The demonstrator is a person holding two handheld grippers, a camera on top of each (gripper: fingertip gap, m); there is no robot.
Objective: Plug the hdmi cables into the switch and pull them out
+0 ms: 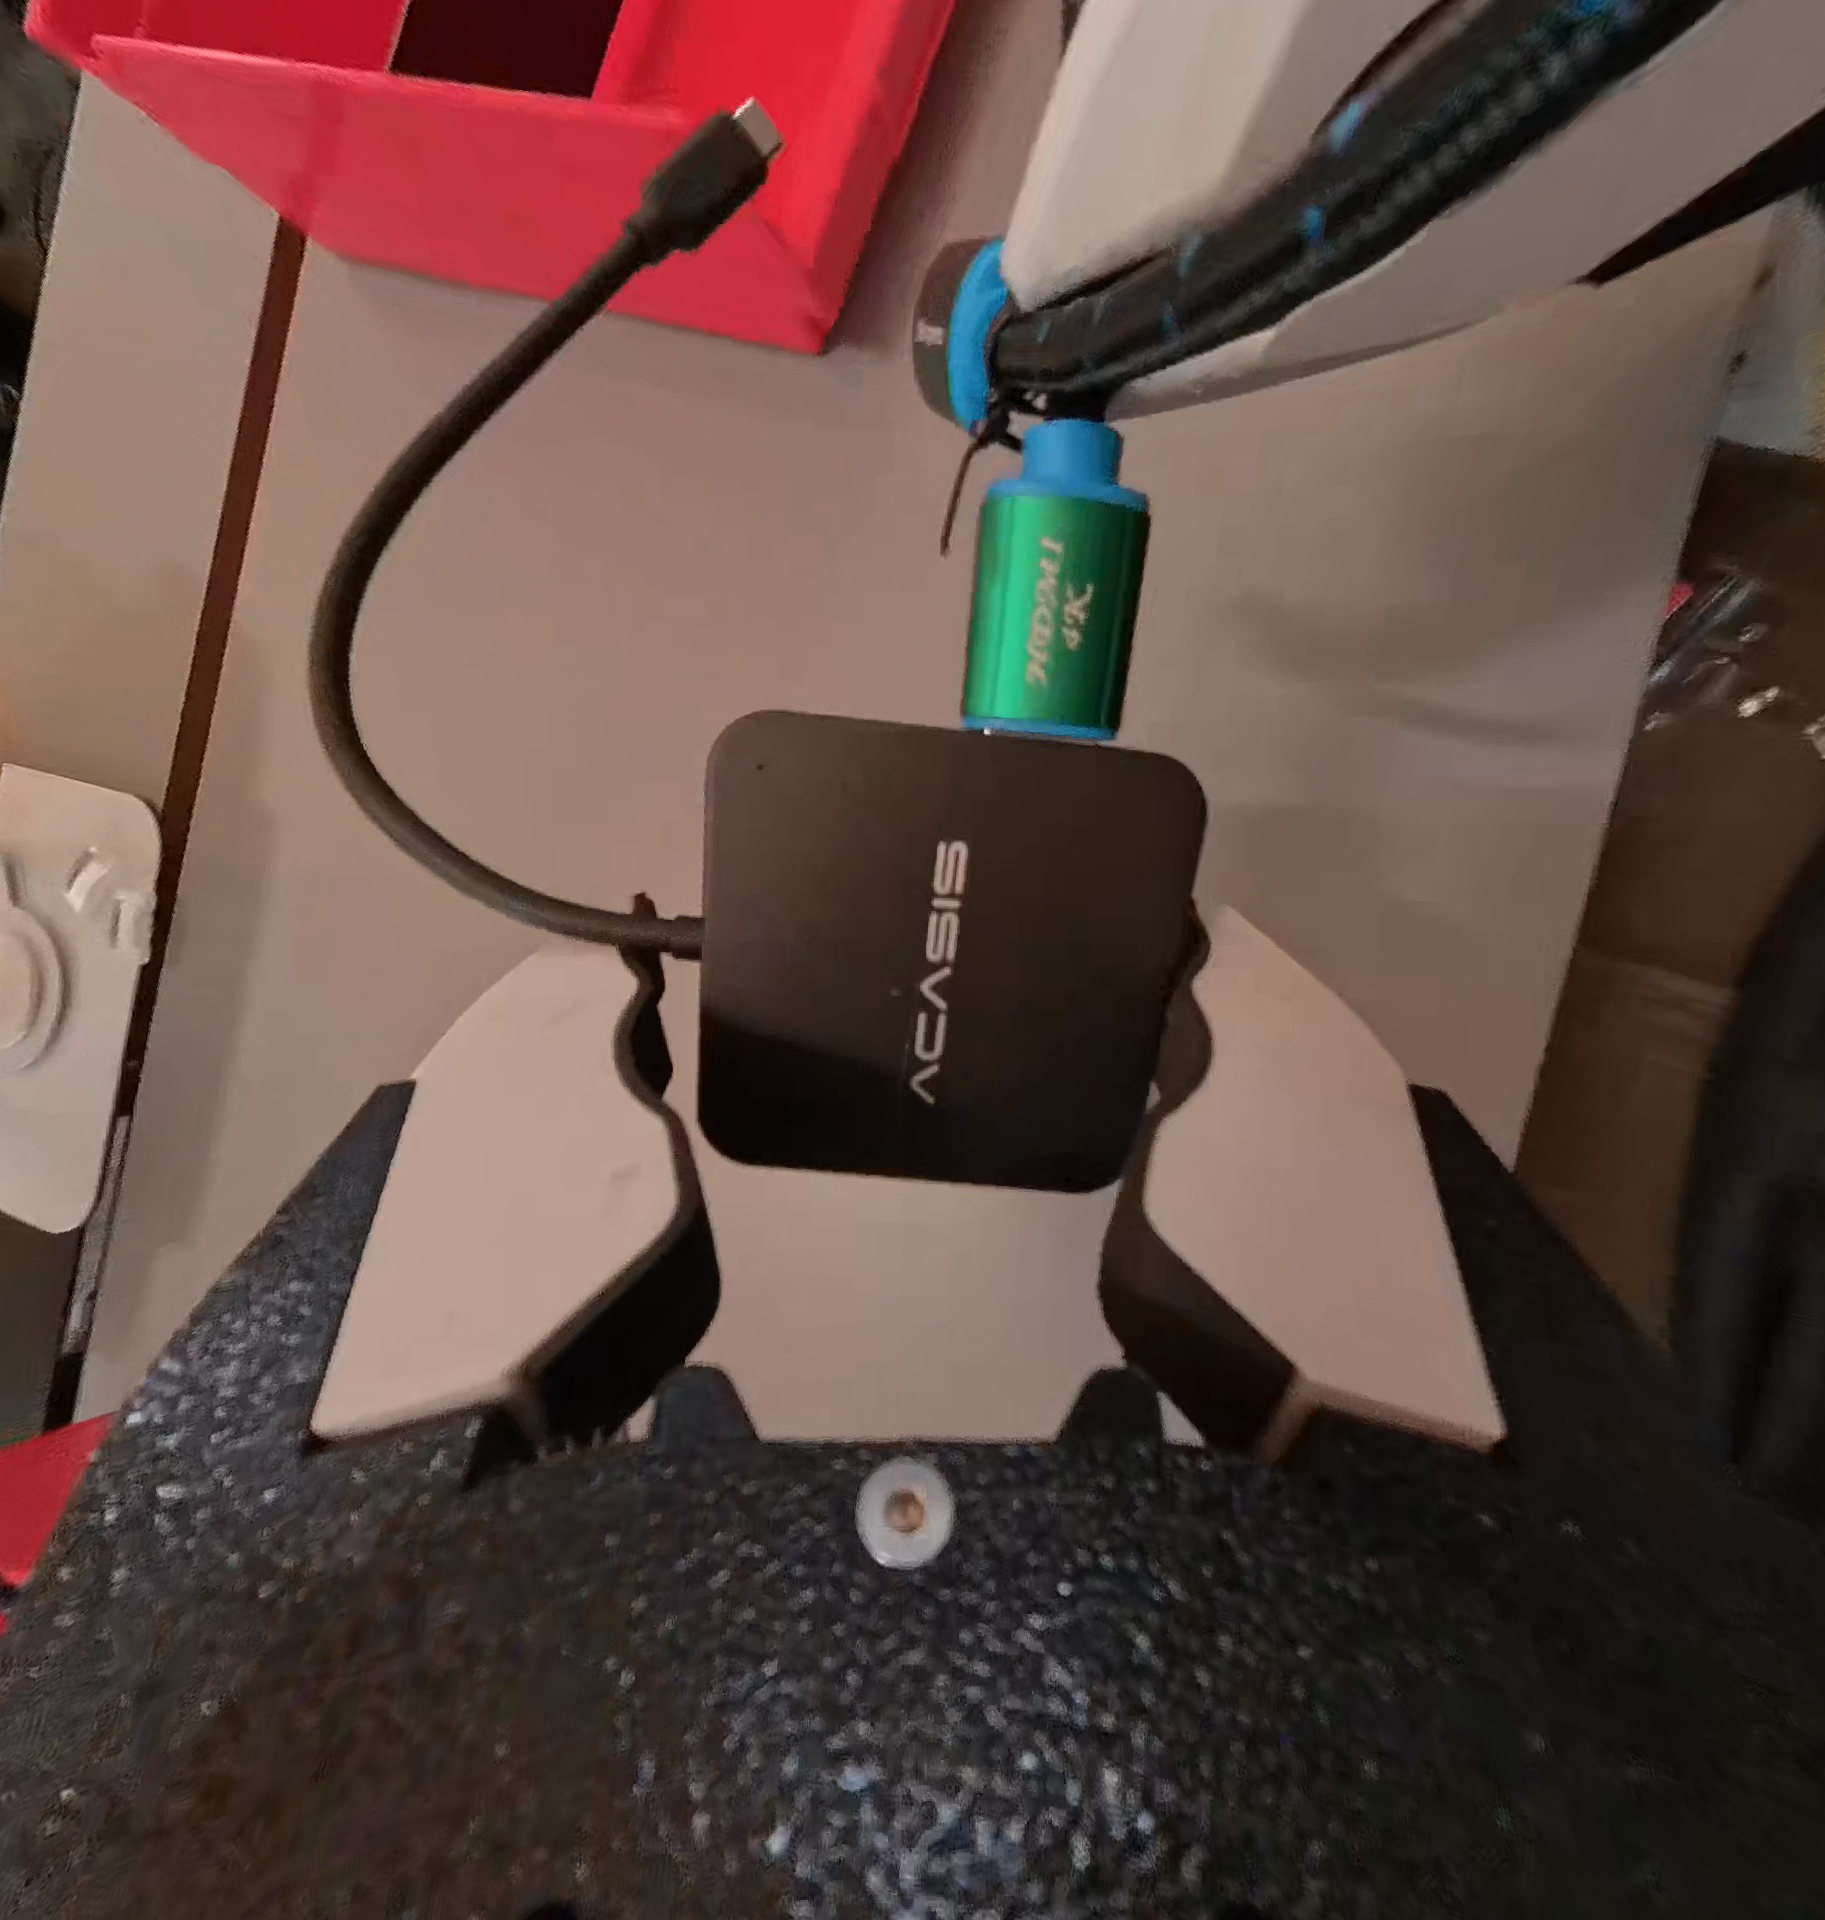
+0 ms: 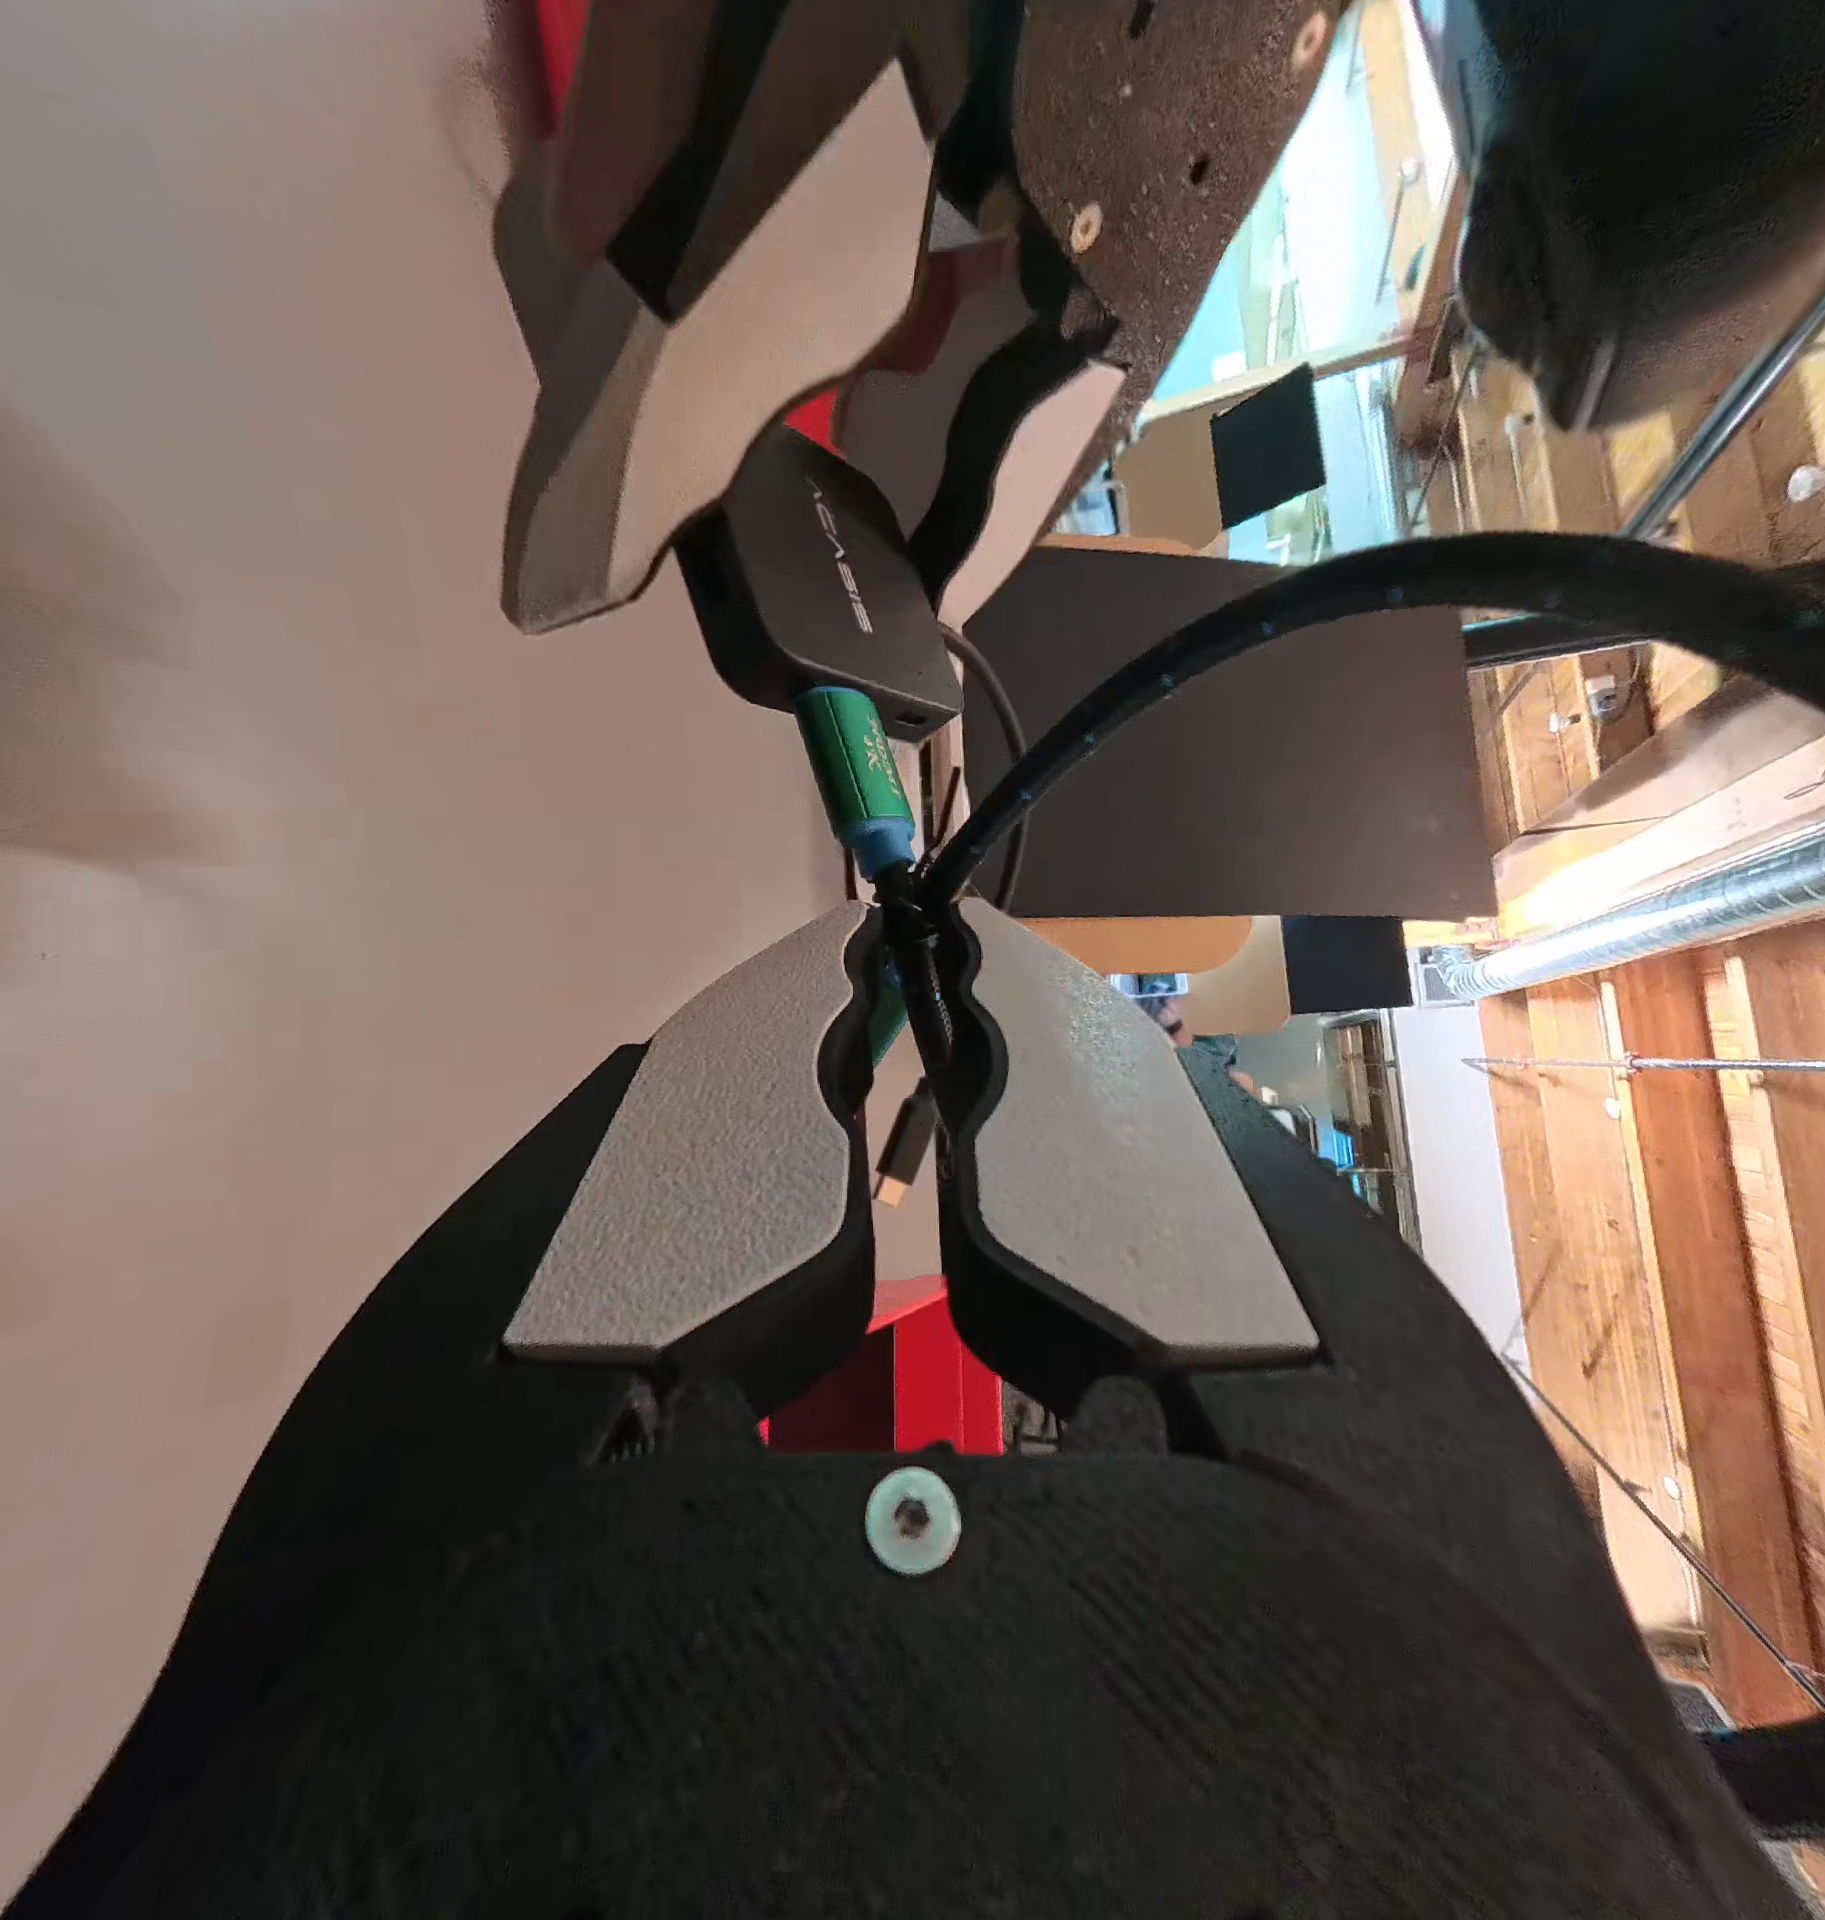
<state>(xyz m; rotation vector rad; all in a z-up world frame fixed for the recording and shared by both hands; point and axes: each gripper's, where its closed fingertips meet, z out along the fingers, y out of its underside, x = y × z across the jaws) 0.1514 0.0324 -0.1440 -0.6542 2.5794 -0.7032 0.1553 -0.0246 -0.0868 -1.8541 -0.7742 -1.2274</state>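
Note:
A black square switch is clamped by its sides in my left gripper, just above the pale table. A green HDMI plug with a blue collar sits in the switch's far edge. My right gripper comes in from the top right. In the right wrist view my right gripper is shut on the black braided HDMI cable, right behind the green plug and the switch. A second blue-collared plug end lies against the right fingers. The switch's own short black lead curls away left.
A red open box stands at the table's far edge, close to the lead's loose connector. A white moulded part lies at the left. Dark clutter sits off the table's right edge.

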